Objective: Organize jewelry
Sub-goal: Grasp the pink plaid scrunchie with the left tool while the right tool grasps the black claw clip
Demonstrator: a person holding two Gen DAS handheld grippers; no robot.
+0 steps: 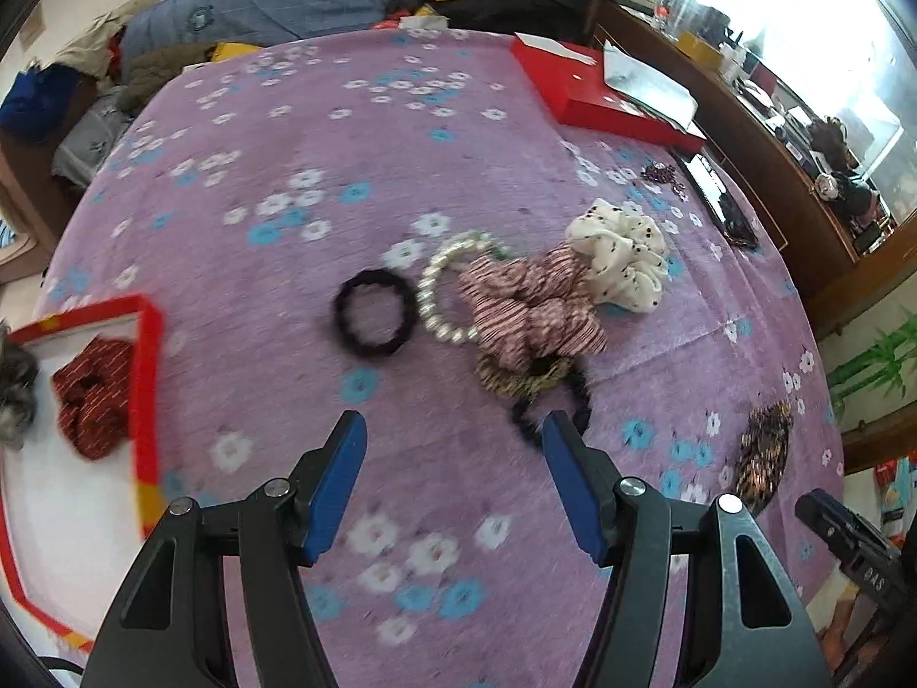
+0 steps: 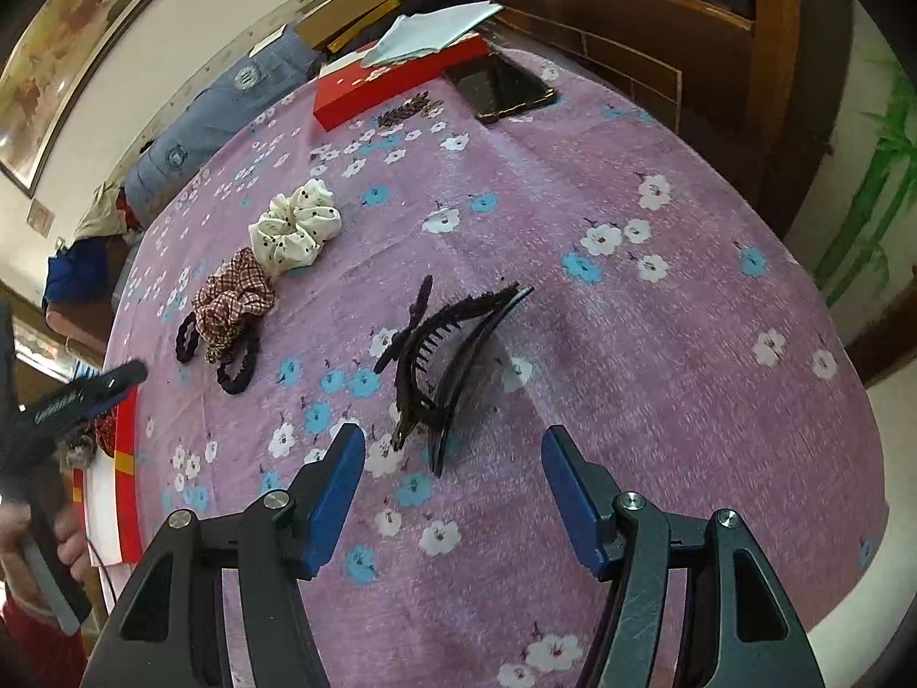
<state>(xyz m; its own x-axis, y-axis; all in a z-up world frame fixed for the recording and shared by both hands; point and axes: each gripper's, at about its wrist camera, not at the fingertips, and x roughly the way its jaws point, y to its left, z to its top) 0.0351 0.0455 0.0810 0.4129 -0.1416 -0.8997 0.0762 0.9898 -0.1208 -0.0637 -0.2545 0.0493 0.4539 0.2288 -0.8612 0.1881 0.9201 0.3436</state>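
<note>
My left gripper [image 1: 453, 436] hangs open and empty over the purple flowered cloth [image 1: 355, 132]. Just beyond it lie a black hair tie [image 1: 375, 312], a pearl bracelet [image 1: 441, 292], a pink striped scrunchie [image 1: 533, 309], a white dotted scrunchie [image 1: 622, 255], and a leopard-print scrunchie [image 1: 516, 381] on a black scrunchie [image 1: 579, 401]. At the left, a red-rimmed tray [image 1: 146, 378] holds a red scrunchie [image 1: 91, 395]. My right gripper [image 2: 453, 447] is open too, with nothing between its fingers. A dark claw hair clip [image 2: 453, 361] lies just ahead of it.
A red box [image 2: 395, 86] with papers on it, a phone [image 2: 498, 86] and a beaded chain [image 2: 410, 112] sit at the far side. A sequined clip [image 1: 762, 458] lies near the right edge. A wooden cabinet [image 2: 630, 57] stands behind the table, and clothes are piled at the back.
</note>
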